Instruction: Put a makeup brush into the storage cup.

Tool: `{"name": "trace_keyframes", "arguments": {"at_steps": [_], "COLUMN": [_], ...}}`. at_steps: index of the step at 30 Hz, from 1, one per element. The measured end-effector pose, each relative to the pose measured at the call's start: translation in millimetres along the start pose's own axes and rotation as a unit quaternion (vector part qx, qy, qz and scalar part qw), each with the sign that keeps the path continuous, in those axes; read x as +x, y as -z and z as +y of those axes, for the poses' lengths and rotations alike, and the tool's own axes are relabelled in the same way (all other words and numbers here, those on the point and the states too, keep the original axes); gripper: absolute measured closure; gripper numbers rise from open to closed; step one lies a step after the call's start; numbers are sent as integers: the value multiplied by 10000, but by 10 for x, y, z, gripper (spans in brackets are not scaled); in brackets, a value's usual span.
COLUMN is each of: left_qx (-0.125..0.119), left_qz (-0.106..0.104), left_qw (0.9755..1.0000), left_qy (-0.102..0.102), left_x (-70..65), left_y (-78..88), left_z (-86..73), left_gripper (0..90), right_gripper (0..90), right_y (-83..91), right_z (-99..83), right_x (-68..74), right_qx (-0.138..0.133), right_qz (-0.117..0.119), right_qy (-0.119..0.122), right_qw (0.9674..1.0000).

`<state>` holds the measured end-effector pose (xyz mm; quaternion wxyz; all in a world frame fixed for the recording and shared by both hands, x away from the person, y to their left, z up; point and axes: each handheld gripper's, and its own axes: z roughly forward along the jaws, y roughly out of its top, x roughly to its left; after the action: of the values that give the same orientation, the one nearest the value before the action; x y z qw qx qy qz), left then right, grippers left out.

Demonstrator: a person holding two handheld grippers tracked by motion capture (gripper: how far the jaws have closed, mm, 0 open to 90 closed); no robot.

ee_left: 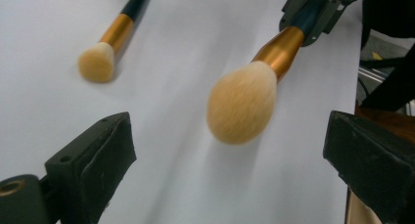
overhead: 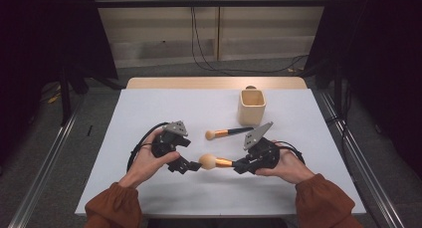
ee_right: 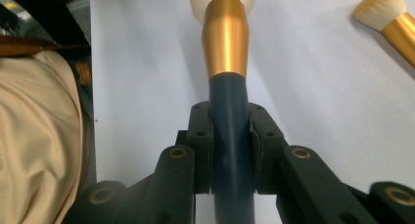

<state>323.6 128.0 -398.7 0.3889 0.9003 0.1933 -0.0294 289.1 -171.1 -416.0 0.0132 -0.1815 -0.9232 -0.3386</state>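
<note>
A: We are logging the right gripper [overhead: 238, 165] first. In its own view its jaws are pressing on both sides of the dark handle of the large brush [ee_right: 228, 87], so we are recording a firm hold on that brush.

B: Agreed. In the high view we are seeing the large brush [overhead: 215, 162] pointing towards the left gripper [overhead: 191, 167], round bristle head leading, gold ferrule behind it, low over the white bench [overhead: 149, 108] near the person's edge.

A: For the left gripper we are noting jaws standing wide apart. In the left gripper view the two black pads are sitting at the far left and far right of the frame, with the bristle head of the large brush [ee_left: 242, 109] ahead of the gap and slightly blurred. Nothing is lying between the pads.

B: We are also recording the small brush [overhead: 225, 133]. It is lying flat on the bench beyond the two grippers, bristles to the left, dark handle running right towards the cup [overhead: 252, 107]. Whether its handle tip is touching the cup we cannot tell.

A: The cup is standing upright towards the far right part of the bench, cream coloured, squarish, open at the top.

B: In the left gripper view we are seeing the small brush [ee_left: 105, 50] well apart from the large one. In the right gripper view its flat bristle head [ee_right: 386, 16] is showing at the upper right.

A: The person's left hand [overhead: 149, 161] and right hand [overhead: 286, 166] are each wrapping a gripper body, rust-coloured sleeves coming in from the near edge.
</note>
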Motion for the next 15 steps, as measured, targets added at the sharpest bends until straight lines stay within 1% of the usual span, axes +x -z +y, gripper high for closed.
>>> {"name": "trace_keyframes", "arguments": {"at_steps": [3, 4, 5, 7, 9, 10, 11, 12, 15], "left_qx": [-74, -75, -107, -147, -222, -236, -306, -352, -478], "left_qz": [127, 187, 229, 255, 333, 435, 505, 492, 525], "left_qw": [9998, 9997, 9994, 9993, 9987, 9982, 9975, 9972, 9962], "left_qy": [156, 163, 226, 248, 311, 350, 394, 441, 496], "left_x": [9, 13, 7, 6, 1, 0, -1, -4, -17], "left_y": [23, 28, 30, 42, 45, 51, 49, 47, 35], "left_z": [-64, -83, -102, -136, -168, -181, -198, -214, -262], "left_gripper": [49, 49, 49, 49, 49, 49, 49, 49, 49], "right_gripper": [755, 755, 755, 755, 755, 755, 755, 755, 755], "right_y": [20, 21, 23, 19, 3, -4, -6, -4, 5], "right_z": [-42, -57, -69, -93, -115, -127, -140, -152, -188], "right_x": [-1, -4, -1, 5, 23, 26, 27, 30, 38], "right_qx": [-62, -102, -141, -212, -268, -313, -373, -416, -628], "right_qz": [-106, -140, -226, -297, -396, -429, -485, -512, -577], "right_qy": [-122, -160, -211, -286, -375, -424, -490, -575, -674], "right_qw": [9998, 9997, 9994, 9989, 9982, 9977, 9969, 9962, 9941]}}
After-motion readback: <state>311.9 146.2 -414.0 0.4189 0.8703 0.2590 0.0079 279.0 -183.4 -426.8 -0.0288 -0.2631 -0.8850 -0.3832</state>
